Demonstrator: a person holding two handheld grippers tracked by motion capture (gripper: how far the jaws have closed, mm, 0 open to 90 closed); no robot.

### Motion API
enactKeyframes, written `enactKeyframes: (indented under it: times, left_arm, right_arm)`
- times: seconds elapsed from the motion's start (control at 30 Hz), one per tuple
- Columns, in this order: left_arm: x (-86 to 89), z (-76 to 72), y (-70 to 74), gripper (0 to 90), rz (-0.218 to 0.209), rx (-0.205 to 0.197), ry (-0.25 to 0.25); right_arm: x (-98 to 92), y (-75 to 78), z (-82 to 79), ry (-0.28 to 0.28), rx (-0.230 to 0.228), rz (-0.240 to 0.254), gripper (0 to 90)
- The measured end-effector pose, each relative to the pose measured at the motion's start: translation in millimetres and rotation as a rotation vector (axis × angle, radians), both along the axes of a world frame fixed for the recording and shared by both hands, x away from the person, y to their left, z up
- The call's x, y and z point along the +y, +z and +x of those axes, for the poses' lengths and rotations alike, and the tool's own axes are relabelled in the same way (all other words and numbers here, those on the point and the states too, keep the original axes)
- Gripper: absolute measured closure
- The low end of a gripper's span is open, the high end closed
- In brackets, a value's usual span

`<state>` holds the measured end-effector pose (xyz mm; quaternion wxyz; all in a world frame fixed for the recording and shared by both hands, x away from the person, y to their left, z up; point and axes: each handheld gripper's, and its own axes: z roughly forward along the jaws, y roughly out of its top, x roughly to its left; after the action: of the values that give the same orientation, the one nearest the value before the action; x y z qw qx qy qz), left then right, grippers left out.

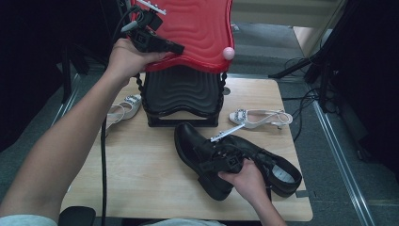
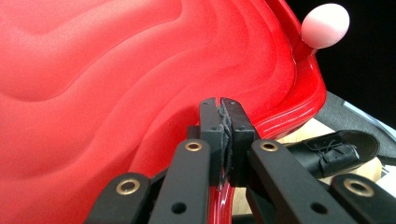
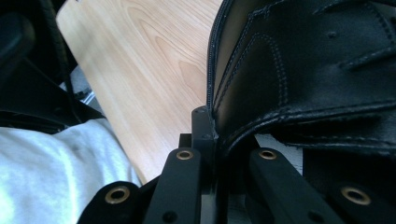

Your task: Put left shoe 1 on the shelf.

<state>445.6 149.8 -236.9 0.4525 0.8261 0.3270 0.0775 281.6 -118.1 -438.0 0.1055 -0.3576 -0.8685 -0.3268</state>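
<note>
- Table (image 1: 141,174) of pale wood carries everything; a person sits at its near edge with a gripper in each hand.
- Lid (image 1: 197,33), red and ribbed, stands raised above a black ribbed box (image 1: 182,96) at the table's far side; it looks stiff, light and glossy, so likely slippery; its thin rim is the natural place to pinch.
- Left gripper (image 2: 219,140) has its jaws closed tight on that rim, holding the lid up; a pink knob (image 2: 325,25) sits at the lid's corner.
- Shoe (image 1: 226,160), black leather with laces, lies near the front right of the table; judged fairly heavy, with a stiff sole and a soft, pliable upper; the collar edge gives the firmest hold.
- Right gripper (image 3: 210,135) is nearly closed, clamping the collar's leather between its pads.
- Sandals, white with jewelled straps: one (image 1: 261,117) right of the box, one (image 1: 123,109) left of it; light and delicate by the look.
- Writing: no brand or label can be read anywhere.
</note>
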Motion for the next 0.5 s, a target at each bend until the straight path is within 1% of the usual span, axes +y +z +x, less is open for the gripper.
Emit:
enactKeyframes:
  times: [0.03, 0.07, 0.1, 0.17, 0.2, 0.23, 0.33, 0.37, 0.47, 0.5]
  left_arm:
    - [0.1, 0.1, -0.3, 88.7, -0.001, 0.0, -0.001]
    - [-0.1, -0.2, -0.4, 89.1, -0.001, -0.001, -0.001]
    - [-0.3, -1.1, -0.4, 89.7, 0.004, -0.005, 0.001]
    - [-0.6, -1.7, -0.3, 89.9, 0.004, -0.003, 0.006]
    - [-0.6, -1.7, -0.3, 90.0, 0.004, -0.003, 0.006]
    - [-0.9, -1.9, -0.2, 90.0, 0.004, 0.0, 0.009]
    - [-1.4, -2.4, 0.3, 90.0, 0.007, 0.004, 0.015]
    - [-1.6, -2.6, 0.6, 90.0, 0.009, 0.008, 0.018]
    - [-2.7, -3.5, 1.2, 90.0, 0.009, 0.017, 0.022]
    - [-2.7, -3.3, 1.4, 90.0, 0.009, 0.018, 0.017]
  right_arm:
    - [0.0, 0.0, 0.0, 0.0, 0.0, 0.0, 87.4]
    - [-0.5, 4.2, -0.5, 0.002, 0.001, 0.004, 87.3]
    - [-0.9, 14.5, -1.5, 0.009, -0.011, 0.016, 87.2]
    - [-0.4, 23.2, -2.5, 0.018, -0.023, 0.023, 87.2]
    - [-0.4, 23.2, -2.5, 0.018, -0.023, 0.023, 87.2]
    - [0.5, 34.4, -3.1, 0.026, -0.043, 0.032, 87.2]
    - [2.9, 47.9, -2.1, 0.033, -0.07, 0.036, 87.2]
    - [2.9, 47.9, -2.1, 0.033, -0.07, 0.036, 87.2]
    - [6.8, 60.1, 2.6, 0.034, -0.104, 0.038, 87.2]
    - [8.4, 63.8, 4.7, 0.031, -0.106, 0.036, 87.2]
